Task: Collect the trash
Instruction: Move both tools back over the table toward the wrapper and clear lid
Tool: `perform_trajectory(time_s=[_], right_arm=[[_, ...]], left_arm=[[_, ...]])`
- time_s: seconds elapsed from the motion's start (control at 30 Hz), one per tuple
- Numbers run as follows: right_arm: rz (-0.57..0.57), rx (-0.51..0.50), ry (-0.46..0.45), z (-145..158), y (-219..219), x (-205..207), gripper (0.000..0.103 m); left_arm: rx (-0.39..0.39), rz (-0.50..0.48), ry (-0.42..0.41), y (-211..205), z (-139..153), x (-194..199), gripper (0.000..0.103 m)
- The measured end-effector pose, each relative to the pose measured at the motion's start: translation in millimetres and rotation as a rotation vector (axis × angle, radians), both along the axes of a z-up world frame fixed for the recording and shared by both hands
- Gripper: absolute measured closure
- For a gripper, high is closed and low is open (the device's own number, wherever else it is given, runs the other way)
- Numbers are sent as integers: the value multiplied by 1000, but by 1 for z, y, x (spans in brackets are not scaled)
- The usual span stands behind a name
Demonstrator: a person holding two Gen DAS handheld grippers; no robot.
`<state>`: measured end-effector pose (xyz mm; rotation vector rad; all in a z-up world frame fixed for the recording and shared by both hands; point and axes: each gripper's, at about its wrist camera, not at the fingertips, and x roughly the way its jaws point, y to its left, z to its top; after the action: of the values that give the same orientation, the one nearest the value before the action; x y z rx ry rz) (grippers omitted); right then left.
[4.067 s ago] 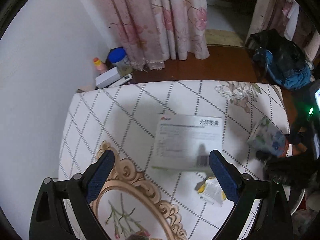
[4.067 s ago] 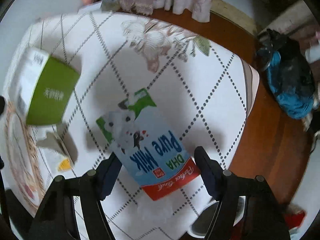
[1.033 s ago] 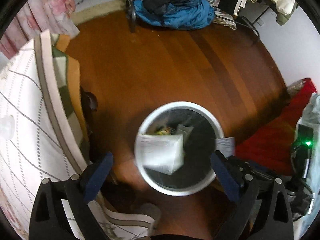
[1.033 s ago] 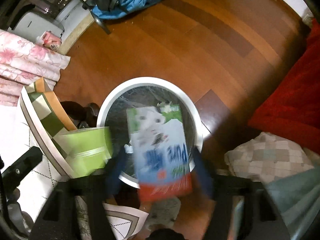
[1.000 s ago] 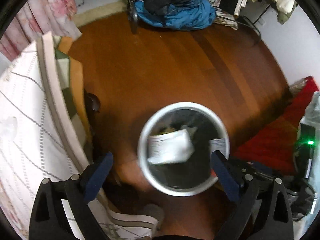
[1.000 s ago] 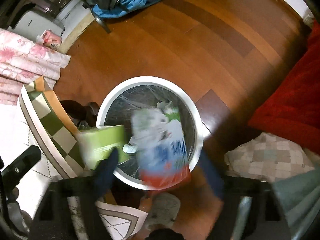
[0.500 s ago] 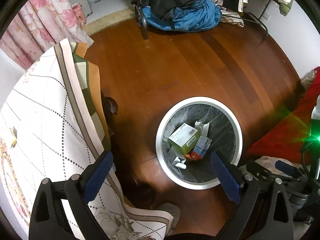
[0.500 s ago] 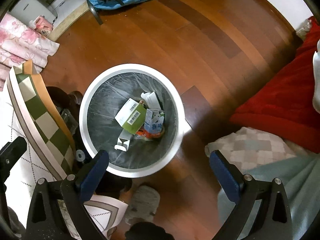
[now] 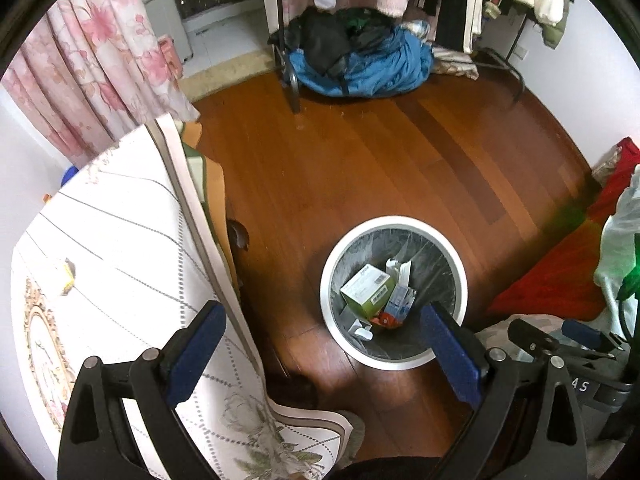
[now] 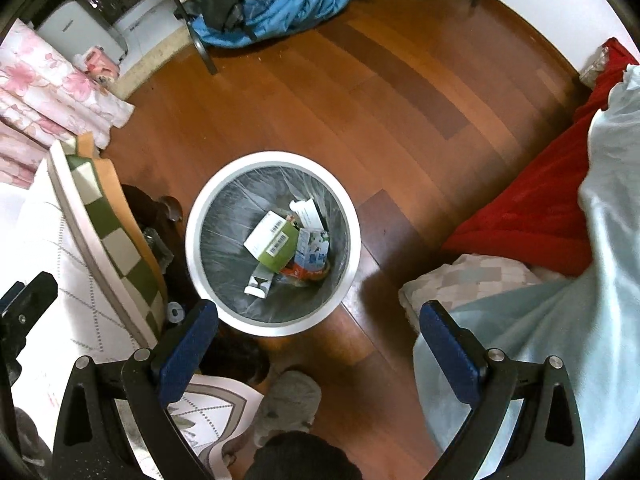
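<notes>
Two views look steeply down on the wooden floor (image 10: 304, 92), and I go from big to small. My left view takes in far more of the tabletop (image 9: 120, 240) with its diamond-patterned cloth, where one small yellow-and-white wrapper (image 9: 67, 276) lies; the right view catches only the cloth's edge and hanging hem. My right view alone shows the red blanket (image 10: 532, 200) and pale blue fabric (image 10: 560, 340) spreading wide at the right. The blue heap of clothes (image 9: 360, 60) sits at the far end in both. The white-rimmed trash bin (image 10: 192, 240) stands on the floor beside the tabletop, lined with a clear bag. Inside it lie the green-and-white box (image 10: 272, 240) and, touching it, the milk carton (image 10: 312, 250), with scraps of white paper around them. My left gripper (image 9: 320, 336) has its jaws wide, nothing between them. My right gripper (image 10: 318, 334) likewise stands wide and empty, its jaws having just finished opening.
</notes>
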<state>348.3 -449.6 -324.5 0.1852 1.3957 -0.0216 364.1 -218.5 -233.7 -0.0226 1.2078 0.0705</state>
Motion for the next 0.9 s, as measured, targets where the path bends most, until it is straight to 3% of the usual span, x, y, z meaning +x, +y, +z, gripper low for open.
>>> perform_trajectory(time_s=[0.3, 0.53, 0.7, 0.9], right_arm=[[26, 55, -147, 87, 32, -22, 1], [149, 128, -231, 138, 116, -21, 1], [318, 157, -223, 128, 217, -14, 1], [445, 183, -155, 75, 332, 9, 1]], left_arm=[[17, 62, -132, 37, 68, -24, 3], [45, 224, -207, 122, 100, -52, 3], [121, 405, -157, 219, 72, -85, 3], [152, 587, -25, 317, 7, -119, 3]])
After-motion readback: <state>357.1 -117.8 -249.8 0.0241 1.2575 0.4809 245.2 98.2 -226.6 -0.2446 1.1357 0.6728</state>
